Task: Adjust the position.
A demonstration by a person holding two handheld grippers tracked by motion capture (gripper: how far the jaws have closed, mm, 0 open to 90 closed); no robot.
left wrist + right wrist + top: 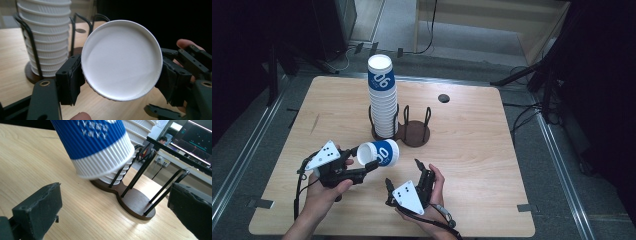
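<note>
left tongs [371, 167] clench a blue "06" cup [379, 153]; right tongs [404, 176] released, empty

Tall stack of cups [382, 97] in wire holder [413, 133], wooden table [472, 150], monitor [197, 138]

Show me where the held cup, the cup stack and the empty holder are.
held cup [381, 152], high view, blue side.
cup stack [383, 107], high view, white ribbed side.
empty holder [136, 203], right gripper view, brown base.

- My counter [472, 135]: light wood, rounded corners.
- Floor [557, 165]: grey carpet, cables trailing.
- Surroundings dark; pale flooring [472, 30] beyond.
- Lit monitor [197, 137] on a far desk.
</note>
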